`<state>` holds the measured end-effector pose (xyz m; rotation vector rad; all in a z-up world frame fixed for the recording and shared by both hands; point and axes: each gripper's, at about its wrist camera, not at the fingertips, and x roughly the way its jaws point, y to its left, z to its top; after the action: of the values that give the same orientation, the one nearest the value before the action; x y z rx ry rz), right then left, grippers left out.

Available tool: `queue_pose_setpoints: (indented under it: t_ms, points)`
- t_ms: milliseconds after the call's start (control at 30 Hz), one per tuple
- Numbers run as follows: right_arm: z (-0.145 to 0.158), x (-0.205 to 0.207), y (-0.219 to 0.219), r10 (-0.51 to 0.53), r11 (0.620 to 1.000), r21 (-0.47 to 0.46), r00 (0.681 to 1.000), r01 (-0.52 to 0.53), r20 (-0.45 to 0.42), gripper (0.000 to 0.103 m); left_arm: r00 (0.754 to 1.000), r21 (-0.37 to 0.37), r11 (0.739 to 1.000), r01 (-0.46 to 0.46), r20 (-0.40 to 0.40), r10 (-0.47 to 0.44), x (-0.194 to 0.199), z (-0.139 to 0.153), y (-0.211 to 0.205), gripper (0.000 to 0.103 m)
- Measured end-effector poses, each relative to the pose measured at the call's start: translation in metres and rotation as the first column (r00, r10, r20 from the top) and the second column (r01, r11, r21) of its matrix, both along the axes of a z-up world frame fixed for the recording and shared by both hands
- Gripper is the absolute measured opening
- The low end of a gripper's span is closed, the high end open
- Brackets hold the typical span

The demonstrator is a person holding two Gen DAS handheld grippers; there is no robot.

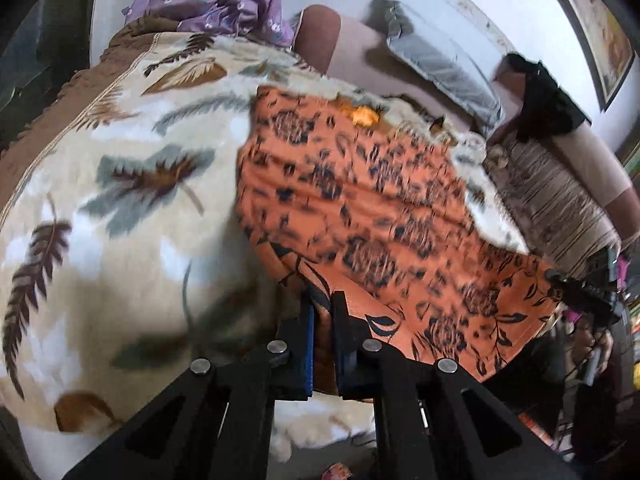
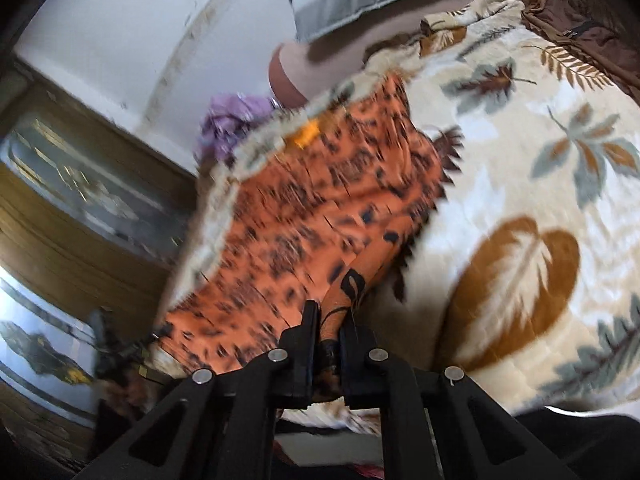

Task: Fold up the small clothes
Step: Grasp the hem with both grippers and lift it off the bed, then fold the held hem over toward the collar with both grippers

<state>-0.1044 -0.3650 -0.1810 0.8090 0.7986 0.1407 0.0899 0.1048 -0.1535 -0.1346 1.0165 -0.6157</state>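
An orange garment [image 1: 360,208] with a dark floral print lies spread on a cream leaf-patterned blanket [image 1: 120,200]. My left gripper [image 1: 323,300] is shut on the garment's near corner, the cloth pinched between its black fingers. In the right wrist view the same orange garment [image 2: 304,208] stretches away from me, and my right gripper [image 2: 329,316] is shut on its other near corner. The near hem hangs lifted between the two grippers. The right gripper [image 1: 576,288] also shows at the garment's right corner in the left wrist view. The far end still rests on the blanket [image 2: 520,160].
A crumpled purple garment [image 1: 216,4] lies at the blanket's far edge. A grey pillow [image 1: 440,60] and a black cloth [image 1: 548,100] rest on the bed near the white wall. A wooden cabinet [image 2: 80,216] with glass panels stands to the left in the right wrist view.
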Motion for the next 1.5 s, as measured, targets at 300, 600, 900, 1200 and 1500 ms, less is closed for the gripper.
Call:
queue_pose_setpoints:
  t_ms: [300, 600, 900, 1200, 1500]
  points:
    - [0.026, 0.121, -0.089, -0.165, 0.985, 0.053, 0.984, 0.162, 0.063, 0.009, 0.999, -0.018, 1.000, -0.026, -0.023, 0.026, 0.140, 0.031, -0.037, 0.008]
    - [-0.014, 0.153, -0.063, 0.028, 1.000, 0.019, 0.980, -0.025, -0.199, 0.011, 1.000, 0.037, 0.999, -0.010, 0.007, 0.009, 0.169, 0.005, -0.065, 0.008]
    - [-0.076, 0.036, 0.017, 0.055, 0.997, 0.073, 0.944, -0.033, -0.326, 0.074, 0.998, -0.004, 1.000, -0.027, 0.048, 0.027, 0.119, 0.031, -0.031, 0.008]
    - [-0.089, 0.041, 0.072, -0.057, 0.971, -0.238, 0.926, -0.036, -0.372, 0.028, 0.995, -0.012, 1.000, -0.026, 0.100, 0.027, 0.082, 0.047, -0.028, 0.008]
    - [-0.003, 0.084, 0.023, 0.013, 0.993, -0.117, 0.991, -0.029, -0.135, 0.007, 0.997, -0.024, 0.999, -0.034, 0.065, 0.036, 0.116, 0.052, -0.026, 0.008]
